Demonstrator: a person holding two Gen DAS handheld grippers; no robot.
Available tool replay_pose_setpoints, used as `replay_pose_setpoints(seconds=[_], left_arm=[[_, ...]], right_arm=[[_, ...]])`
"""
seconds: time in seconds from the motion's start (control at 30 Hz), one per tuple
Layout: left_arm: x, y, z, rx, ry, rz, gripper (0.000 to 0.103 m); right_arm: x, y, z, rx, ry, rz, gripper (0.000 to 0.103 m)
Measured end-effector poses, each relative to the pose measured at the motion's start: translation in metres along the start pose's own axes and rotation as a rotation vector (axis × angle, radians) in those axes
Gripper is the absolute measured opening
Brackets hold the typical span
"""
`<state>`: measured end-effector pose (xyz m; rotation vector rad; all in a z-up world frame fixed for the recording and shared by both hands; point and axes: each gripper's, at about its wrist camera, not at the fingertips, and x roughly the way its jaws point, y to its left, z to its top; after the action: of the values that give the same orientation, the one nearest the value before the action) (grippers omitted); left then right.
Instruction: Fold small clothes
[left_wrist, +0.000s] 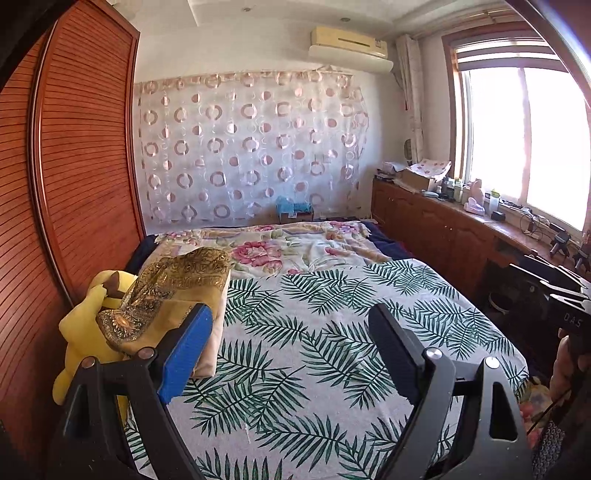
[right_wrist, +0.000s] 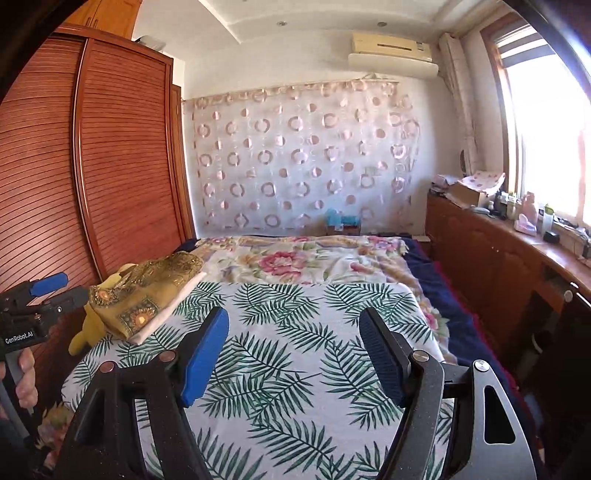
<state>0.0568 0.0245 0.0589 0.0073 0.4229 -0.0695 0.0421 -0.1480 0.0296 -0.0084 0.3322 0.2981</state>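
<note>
Here both grippers hang empty above the bed (right_wrist: 295, 350), jaws wide. The gold-patterned clothes (left_wrist: 177, 291) lie stacked at the bed's left edge, just beyond the left gripper (left_wrist: 291, 350), well left of the right gripper (right_wrist: 291, 354).

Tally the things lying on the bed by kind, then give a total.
Palm-leaf print sheets: 1
Pink floral blankets: 1
Gold patterned folded clothes: 1
Pale folded cloths under the gold one: 1
Yellow plush toys: 1
Total: 5
</note>
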Motion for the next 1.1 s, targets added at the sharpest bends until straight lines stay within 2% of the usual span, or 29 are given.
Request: replay_pose_setpoints(seconds=[0.43, 1.1], left_arm=[[0.004, 0.001, -0.004, -0.003, 0.002, 0.033, 0.087], [0.006, 0.002, -0.006, -0.004, 0.009, 0.038, 0.087]], right_arm=[[0.005, -0.005, -0.001, 0.001, -0.008, 0.006, 0.075], [0.011, -0.021, -0.002, -0.006, 0.007, 0.016, 0.075]])
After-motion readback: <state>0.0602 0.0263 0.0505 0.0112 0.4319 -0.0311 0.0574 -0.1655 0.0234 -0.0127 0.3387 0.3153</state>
